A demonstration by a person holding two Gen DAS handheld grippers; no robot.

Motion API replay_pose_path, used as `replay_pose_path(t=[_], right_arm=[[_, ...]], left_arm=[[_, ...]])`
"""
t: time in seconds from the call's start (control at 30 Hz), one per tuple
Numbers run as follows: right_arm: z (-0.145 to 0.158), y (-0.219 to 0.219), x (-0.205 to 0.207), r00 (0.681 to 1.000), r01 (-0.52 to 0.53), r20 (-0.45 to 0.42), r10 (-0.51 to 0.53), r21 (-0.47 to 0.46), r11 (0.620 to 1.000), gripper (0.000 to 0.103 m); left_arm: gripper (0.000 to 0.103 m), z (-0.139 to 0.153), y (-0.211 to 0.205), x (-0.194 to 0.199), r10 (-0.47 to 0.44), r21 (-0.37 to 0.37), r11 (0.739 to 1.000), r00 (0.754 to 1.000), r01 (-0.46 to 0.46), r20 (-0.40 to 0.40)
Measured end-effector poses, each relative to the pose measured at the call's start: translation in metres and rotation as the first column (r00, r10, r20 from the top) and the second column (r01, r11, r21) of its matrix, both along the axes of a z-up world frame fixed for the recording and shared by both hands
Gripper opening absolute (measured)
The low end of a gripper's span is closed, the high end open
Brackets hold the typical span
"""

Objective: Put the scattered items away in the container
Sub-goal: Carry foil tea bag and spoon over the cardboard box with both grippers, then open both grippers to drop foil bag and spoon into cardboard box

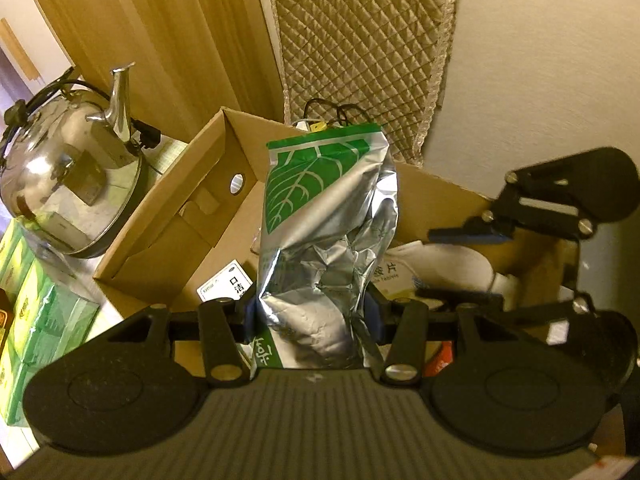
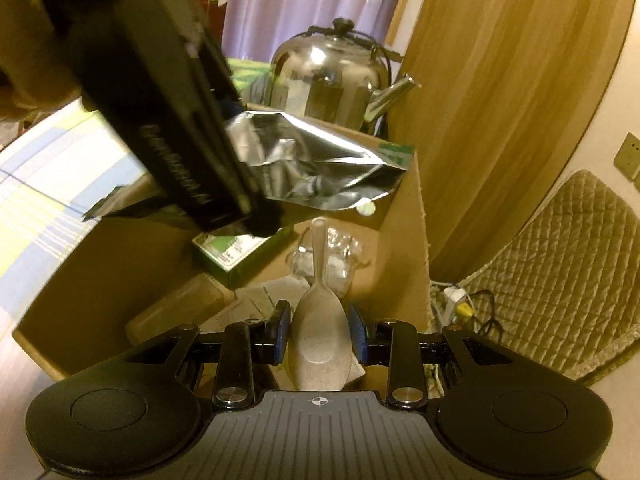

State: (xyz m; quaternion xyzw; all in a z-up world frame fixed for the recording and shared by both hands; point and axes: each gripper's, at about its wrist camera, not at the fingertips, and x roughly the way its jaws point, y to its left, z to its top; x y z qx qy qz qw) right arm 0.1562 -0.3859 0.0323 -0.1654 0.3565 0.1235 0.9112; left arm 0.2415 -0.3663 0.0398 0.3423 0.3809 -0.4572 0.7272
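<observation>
Left wrist: foil pouch [image 1: 320, 240] pinched low between the left gripper [image 1: 312, 316] jaws, rising ahead of them over the cardboard box [image 1: 168, 208] | right wrist: pale scoop [image 2: 320, 340] bowl lies between the right gripper [image 2: 319, 334] jaws, which look closed on it, handle pointing ahead into the box | steel kettle [image 1: 68, 184] beyond the box wall

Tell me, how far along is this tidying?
Partly done: a green box and other packets already lie in the cardboard box. In hand: the left tool holds a silver-green pouch over it, the right tool a pale scoop. Both still need dropping in.
</observation>
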Motion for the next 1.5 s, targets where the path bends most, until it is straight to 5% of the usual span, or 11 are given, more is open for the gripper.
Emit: replay_pose_path(t=[0.53, 1.13, 1.5], right_arm=[[-0.016, -0.006, 0.016, 0.999, 0.005, -0.049, -0.006, -0.019, 1.000, 0.029], [-0.016, 0.003, 0.005, 1.000, 0.020, -0.017, -0.020, 0.004, 1.000, 0.030], [0.016, 0.003, -0.027, 0.997, 0.059, 0.036, -0.061, 0.054, 0.997, 0.062]], left_arm=[[0.049, -0.038, -0.011, 0.014, 0.004, 0.041, 0.999, 1.000, -0.004, 0.001], [0.051, -0.008, 0.019, -0.003, 0.024, -0.029, 0.999, 0.998, -0.023, 0.060], [0.068, 0.026, 0.058, -0.034, 0.083, -0.105, 0.992, 0.993, -0.074, 0.082]])
